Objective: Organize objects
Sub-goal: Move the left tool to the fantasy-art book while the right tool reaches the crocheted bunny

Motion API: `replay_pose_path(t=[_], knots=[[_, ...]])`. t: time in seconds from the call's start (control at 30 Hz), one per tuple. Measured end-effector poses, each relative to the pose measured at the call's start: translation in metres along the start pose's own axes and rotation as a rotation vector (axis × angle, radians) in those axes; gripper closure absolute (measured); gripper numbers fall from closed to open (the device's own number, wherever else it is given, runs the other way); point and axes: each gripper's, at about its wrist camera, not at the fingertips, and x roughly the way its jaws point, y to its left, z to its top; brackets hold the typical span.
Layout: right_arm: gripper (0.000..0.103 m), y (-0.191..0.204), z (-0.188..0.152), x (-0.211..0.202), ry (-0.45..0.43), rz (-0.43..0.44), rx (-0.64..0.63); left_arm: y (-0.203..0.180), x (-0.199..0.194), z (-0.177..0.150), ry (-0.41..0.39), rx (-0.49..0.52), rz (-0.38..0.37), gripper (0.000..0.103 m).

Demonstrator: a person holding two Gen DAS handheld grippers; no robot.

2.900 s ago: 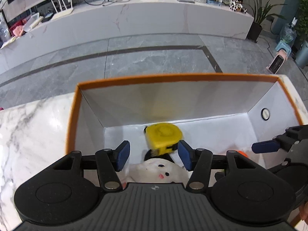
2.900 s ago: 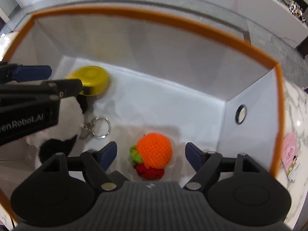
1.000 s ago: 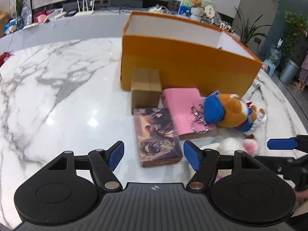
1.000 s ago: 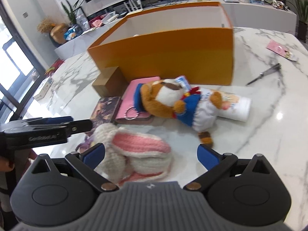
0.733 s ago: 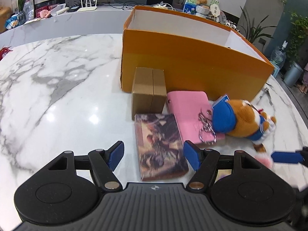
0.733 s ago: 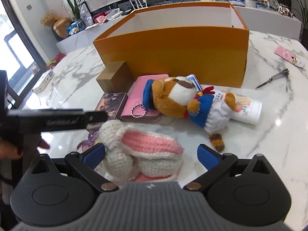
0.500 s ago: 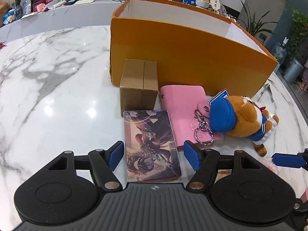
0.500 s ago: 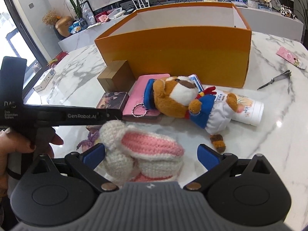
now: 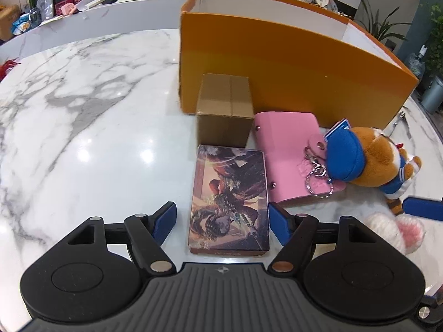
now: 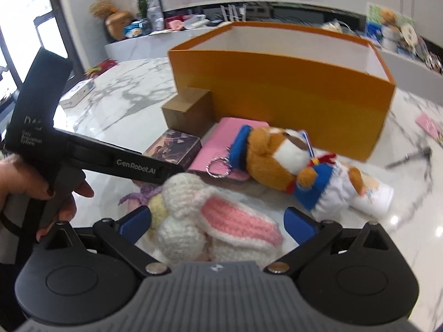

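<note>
Marble table (image 9: 83,110): left tongs (image 9: 223,218) wide over card box (image 9: 229,196); right tongs (image 10: 217,221) wide astride knitted rabbit (image 10: 213,227).

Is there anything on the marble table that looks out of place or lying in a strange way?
Nothing is spilled or broken. The brown plush dog in a blue cap lies toppled across the pink snap wallet and a white printed tube.
</note>
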Motion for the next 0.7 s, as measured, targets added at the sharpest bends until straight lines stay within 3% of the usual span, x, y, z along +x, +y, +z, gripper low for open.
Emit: replay_pose_path(t=[0.07, 0.23, 0.37, 0.53, 0.7], knots=[[0.001, 0.0, 0.002, 0.003, 0.014, 0.028, 0.014, 0.004, -0.001, -0.001, 0.0, -0.009, 0.001, 0.019], [0.001, -0.004, 0.0, -0.001, 0.093, 0.2, 0.045, 0.01, -0.003, -0.002, 0.009, -0.018, 0.005, 0.019], [0.001, -0.002, 0.001, -0.003, 0.073, 0.167, -0.031, 0.013, -0.005, -0.003, 0.012, -0.024, 0.01, 0.019], [0.001, 0.005, 0.002, 0.008, 0.089, 0.261, -0.043, 0.013, -0.004, -0.003, 0.008, -0.021, 0.016, 0.019], [0.001, 0.02, -0.004, 0.021, 0.114, 0.214, -0.112, 0.011, -0.002, -0.003, -0.002, -0.003, 0.03, 0.017]])
